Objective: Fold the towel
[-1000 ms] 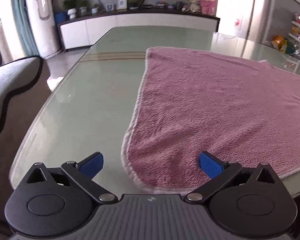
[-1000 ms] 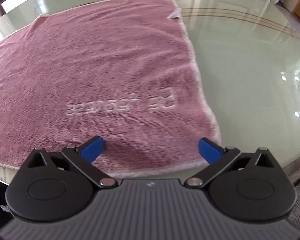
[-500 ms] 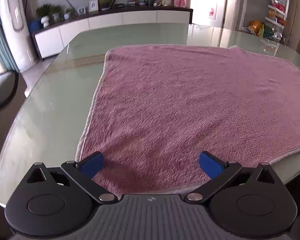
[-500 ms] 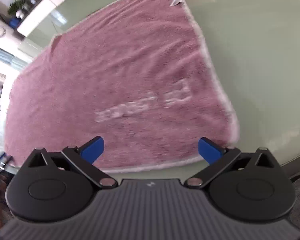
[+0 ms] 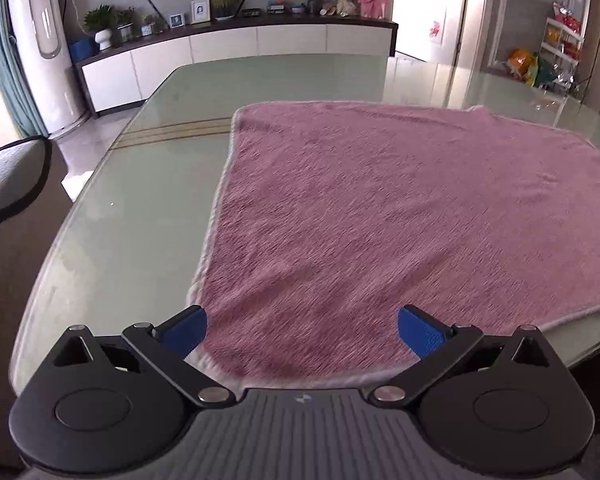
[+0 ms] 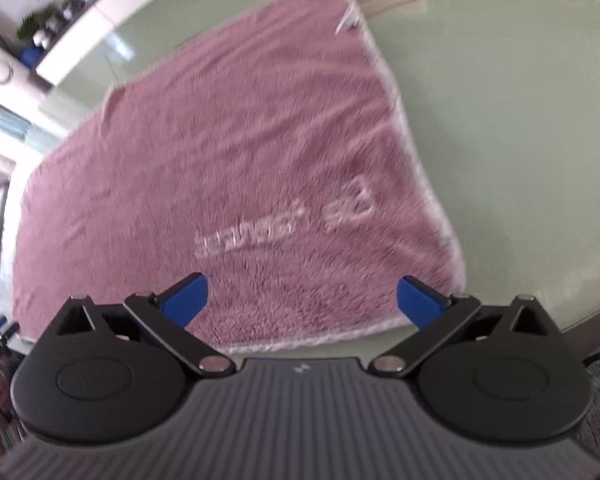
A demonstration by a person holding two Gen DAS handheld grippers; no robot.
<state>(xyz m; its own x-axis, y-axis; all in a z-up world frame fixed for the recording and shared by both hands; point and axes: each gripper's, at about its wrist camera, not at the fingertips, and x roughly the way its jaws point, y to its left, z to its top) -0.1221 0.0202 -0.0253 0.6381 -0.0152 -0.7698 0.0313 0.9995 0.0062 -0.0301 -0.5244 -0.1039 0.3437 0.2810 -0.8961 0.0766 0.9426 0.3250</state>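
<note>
A pink towel (image 5: pixel 400 208) lies spread flat on a pale green glass table (image 5: pixel 140 208). It also shows in the right wrist view (image 6: pixel 228 168), with raised lettering near its near edge and a small tag at its far corner. My left gripper (image 5: pixel 302 332) is open and empty, hovering over the towel's near left corner. My right gripper (image 6: pixel 302 300) is open and empty, over the near edge close to the towel's near right corner. Nothing is held.
A grey sofa arm (image 5: pixel 8 184) stands left of the table. A white TV cabinet (image 5: pixel 236 52) with plants and frames runs along the far wall. A shelf with packets (image 5: pixel 556 48) stands at the right. The table's near edge (image 6: pixel 580 312) curves past the towel.
The left view swung right onto the towel, then back left and a little higher. The right view has tilted and shifted, now blurred. Both grippers stay open and the towel lies unmoved.
</note>
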